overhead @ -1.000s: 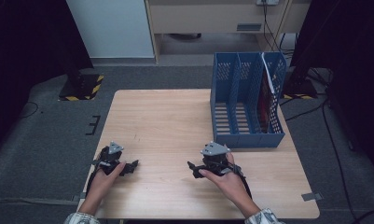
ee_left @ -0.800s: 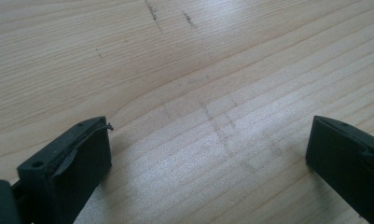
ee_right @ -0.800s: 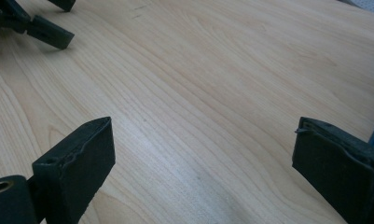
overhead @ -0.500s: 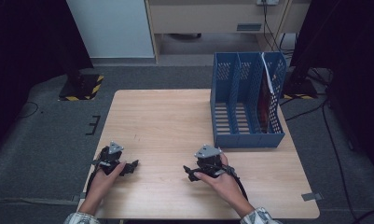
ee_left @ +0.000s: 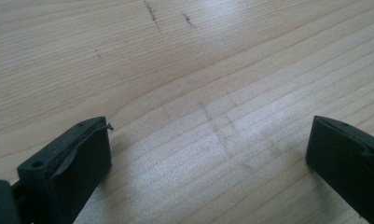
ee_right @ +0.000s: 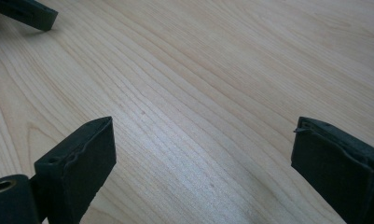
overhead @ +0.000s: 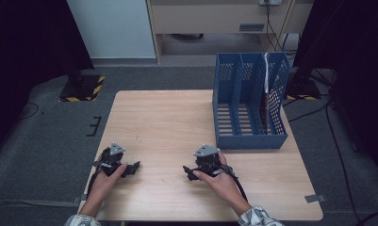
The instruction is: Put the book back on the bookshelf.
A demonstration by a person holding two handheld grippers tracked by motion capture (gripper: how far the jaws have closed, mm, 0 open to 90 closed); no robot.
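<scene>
Tabletop (overhead: 177, 117): light wood, bare across the near half, faint dark scuffs (ee_left: 152, 9) in the grain ahead of your left hand.

File rack (overhead: 250, 101): blue, three slots, mesh sides, standing upright at the far right of the tabletop. Something thin, partly white, stands in the rightmost slot; what it is cannot be told. This rack is the nearest thing to your hands, just beyond your right one and apart from it.

Right gripper (overhead: 190, 172): resting low on the tabletop near the front edge, just in front of the rack's front lip and pointing left. In the right gripper view its jaws stand wide apart with only bare wood between them; it holds nothing. The tip of the other gripper shows at that view's top left corner.

Left gripper (overhead: 132, 167): near the front left, pointing right toward the other. Jaws likewise spread wide, nothing held.

Risks, as judged from here:
- The rack looks light and tall. Catch its front lip from the side with your right gripper and it would likely slide or tip.
- The mesh could snag a jaw tip.
- The cable (overhead: 238, 186) trailing back over your right wrist could drag on the tabletop edge.
- Both grippers face each other; moving inward together would knock the jaws.
</scene>
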